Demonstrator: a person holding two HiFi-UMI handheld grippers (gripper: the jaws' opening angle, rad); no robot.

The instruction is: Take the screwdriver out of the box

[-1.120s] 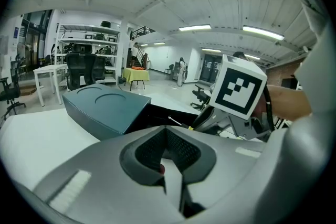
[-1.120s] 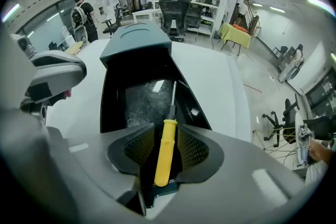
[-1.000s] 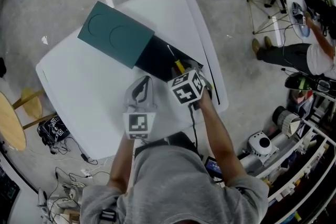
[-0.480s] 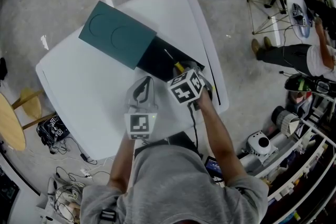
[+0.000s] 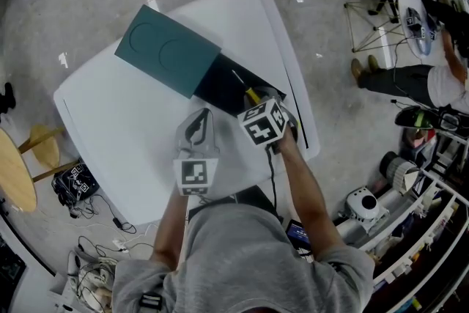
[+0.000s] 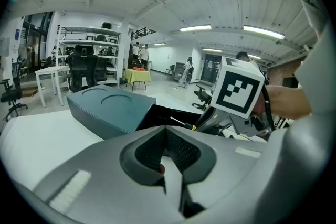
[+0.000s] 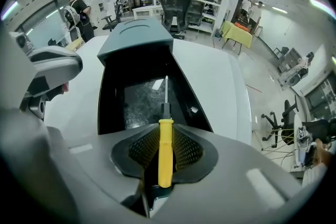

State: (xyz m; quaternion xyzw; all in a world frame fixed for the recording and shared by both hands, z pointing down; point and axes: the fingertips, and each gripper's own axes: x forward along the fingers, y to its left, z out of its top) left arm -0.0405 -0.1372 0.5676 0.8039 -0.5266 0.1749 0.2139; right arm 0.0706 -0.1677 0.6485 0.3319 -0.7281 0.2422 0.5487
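Observation:
On the white table (image 5: pixel 124 121) lies an open black box (image 5: pixel 223 84), its teal lid (image 5: pixel 167 51) slid off toward the far left. My right gripper (image 5: pixel 256 100) points steeply down into the box's near end. Its jaws are closing and the ribbed pads press the yellow handle of the screwdriver (image 7: pixel 165 149). The thin metal shaft runs forward over the box's floor (image 7: pixel 113 92). My left gripper (image 5: pixel 196 124) hovers over the table just left of the box. Seen in its own view, the left gripper (image 6: pixel 167 152) is shut with nothing in it.
The lid (image 6: pixel 107 110) lies ahead of the left gripper, with the right gripper's marker cube (image 6: pixel 236 93) to its right. A wooden stool (image 5: pixel 18 172) and cables lie on the floor to the left. A person (image 5: pixel 440 77), tripods and shelves stand at the right.
The head camera has shifted a little, so the table sits slightly higher and to the right in the picture. Both grippers and the box keep their places.

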